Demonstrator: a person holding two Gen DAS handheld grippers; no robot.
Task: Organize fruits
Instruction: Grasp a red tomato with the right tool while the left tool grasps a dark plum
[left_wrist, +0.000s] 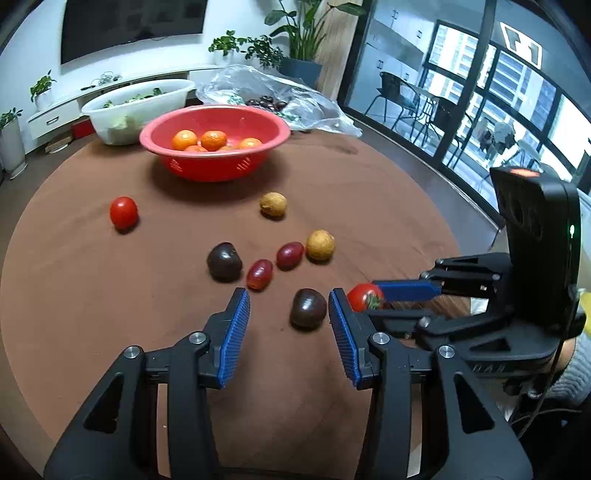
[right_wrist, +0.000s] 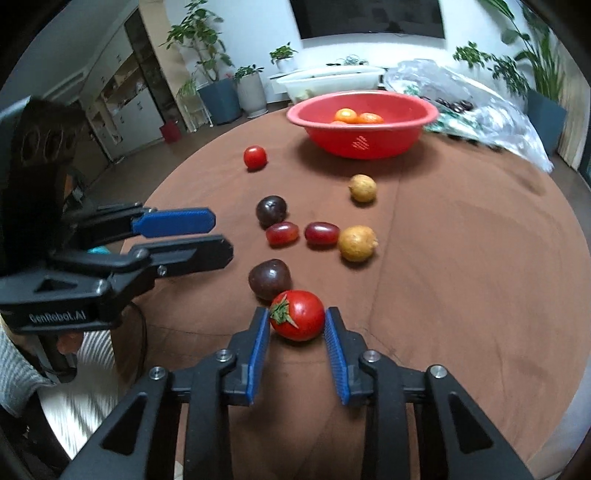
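Note:
Loose fruit lies on the brown round table. My right gripper is shut on a red tomato with a green stalk, low over the cloth; the tomato also shows in the left wrist view. My left gripper is open and empty, with a dark plum just ahead between its fingertips. Further off lie another dark plum, two red grapes, two yellow-brown fruits and a second tomato. A red bowl holds several oranges.
A white basin with greens and a clear plastic bag with dark fruit stand behind the red bowl. The table edge curves round at the right, with glass doors beyond. A TV and potted plants line the back wall.

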